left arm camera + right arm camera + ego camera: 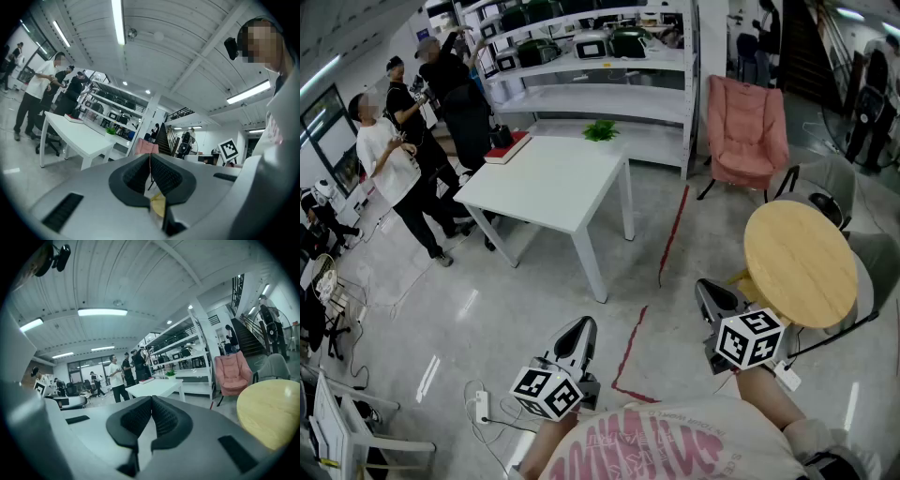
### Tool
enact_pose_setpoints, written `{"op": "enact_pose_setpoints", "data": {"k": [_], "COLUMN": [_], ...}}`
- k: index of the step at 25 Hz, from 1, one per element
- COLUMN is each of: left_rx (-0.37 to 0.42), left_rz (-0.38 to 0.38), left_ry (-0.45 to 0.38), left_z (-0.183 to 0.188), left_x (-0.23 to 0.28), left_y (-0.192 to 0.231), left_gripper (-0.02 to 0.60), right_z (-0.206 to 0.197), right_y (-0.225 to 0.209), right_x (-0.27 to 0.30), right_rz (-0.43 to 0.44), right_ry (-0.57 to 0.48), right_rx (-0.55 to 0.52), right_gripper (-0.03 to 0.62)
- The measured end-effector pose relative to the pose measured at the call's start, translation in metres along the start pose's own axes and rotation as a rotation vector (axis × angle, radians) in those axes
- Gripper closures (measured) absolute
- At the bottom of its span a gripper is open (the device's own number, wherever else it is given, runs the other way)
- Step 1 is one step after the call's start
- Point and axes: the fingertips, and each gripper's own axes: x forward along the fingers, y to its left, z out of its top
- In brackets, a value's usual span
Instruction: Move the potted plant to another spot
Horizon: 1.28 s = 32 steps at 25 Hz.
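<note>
Grey workshop floor underfoot. Left gripper (pixel 577 330) and right gripper (pixel 713 296) both pinched shut on nothing, held low near the body. Well ahead, at the far edge of the white table (pixel 546 183), the potted plant (pixel 601 130): small, leafy green, pot hardly visible from here. Best to walk close first, spread one gripper's jaws early, then clamp the pot, not the foliage, keeping it upright.

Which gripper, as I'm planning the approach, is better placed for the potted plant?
Right, marginally. Both are shut, empty and far off, but the right gripper points at the potted plant on the white table; the left gripper aims beside it.
</note>
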Motion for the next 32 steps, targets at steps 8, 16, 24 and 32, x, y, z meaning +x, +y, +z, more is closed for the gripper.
{"op": "enact_pose_setpoints", "data": {"k": [8, 16, 24, 32], "left_rx": [-0.002, -0.008, -0.011, -0.040], "left_rz": [0.000, -0.001, -0.038, -0.023], "left_ry": [-0.006, -0.032, -0.034, 0.005], "left_z": [0.005, 0.020, 0.027, 0.013], "left_x": [0.005, 0.006, 0.003, 0.010], "left_y": [0.009, 0.029, 0.060, 0.089], "left_gripper": [0.557, 0.557, 0.557, 0.557], "right_z": [0.000, 0.007, -0.007, -0.027], "right_y": [-0.002, -0.001, 0.002, -0.004], "right_x": [0.008, 0.021, 0.041, 0.071], "right_rz": [-0.015, -0.040, -0.079, -0.096], "right_ry": [0.004, -0.033, -0.042, 0.008], "right_rx": [0.000, 0.055, 0.093, 0.137], "right_gripper": [0.582, 0.580, 0.580, 0.580]}}
